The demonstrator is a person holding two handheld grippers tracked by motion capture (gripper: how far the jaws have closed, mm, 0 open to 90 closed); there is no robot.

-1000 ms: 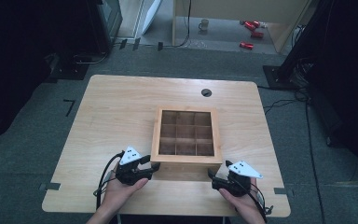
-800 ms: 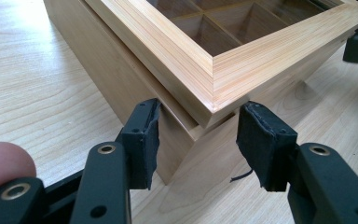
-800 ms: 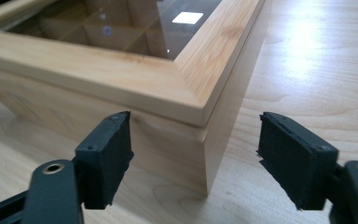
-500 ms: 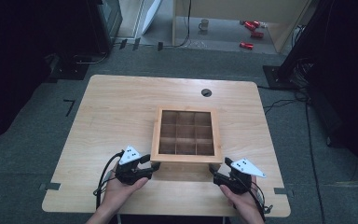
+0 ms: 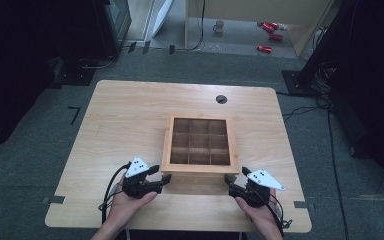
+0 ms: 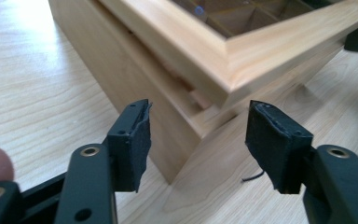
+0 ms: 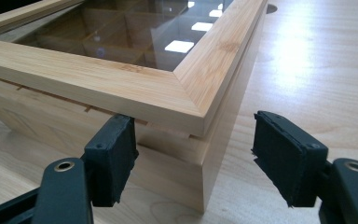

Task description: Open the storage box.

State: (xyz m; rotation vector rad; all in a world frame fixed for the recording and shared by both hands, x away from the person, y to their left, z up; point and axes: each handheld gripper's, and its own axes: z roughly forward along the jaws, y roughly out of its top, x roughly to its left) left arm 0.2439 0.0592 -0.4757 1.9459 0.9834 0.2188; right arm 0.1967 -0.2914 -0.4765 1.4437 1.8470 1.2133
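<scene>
Pale wood table [image 5: 130, 120] occupies the centre of the high view, standing on grey floor, with a round cable port [image 5: 221, 99] near its far edge. A square wooden box [image 5: 200, 143] sits on the table slightly right of centre, toward the near edge. Its framed glass lid lies on top; nine compartments in a three-by-three grid show through the pane.

The left gripper [image 5: 162, 178], held in the person's left hand [image 5: 125, 202], sits at the box's near left corner. In the left gripper view its jaws stand wide apart with that corner [image 6: 186, 135] between them, touching neither pad; nothing is held. A slight gap shows between the lid frame and the box body at this corner.

The right gripper [image 5: 228, 181], held in the right hand [image 5: 260, 215], sits at the near right corner. In the right gripper view its jaws are likewise spread wide, the corner [image 7: 205, 154] between them. The left pad [image 7: 114, 158] lies just beside or against the front wall; contact cannot be determined. The right pad [image 7: 282, 156] stands clear of the box. Nothing is gripped.
</scene>
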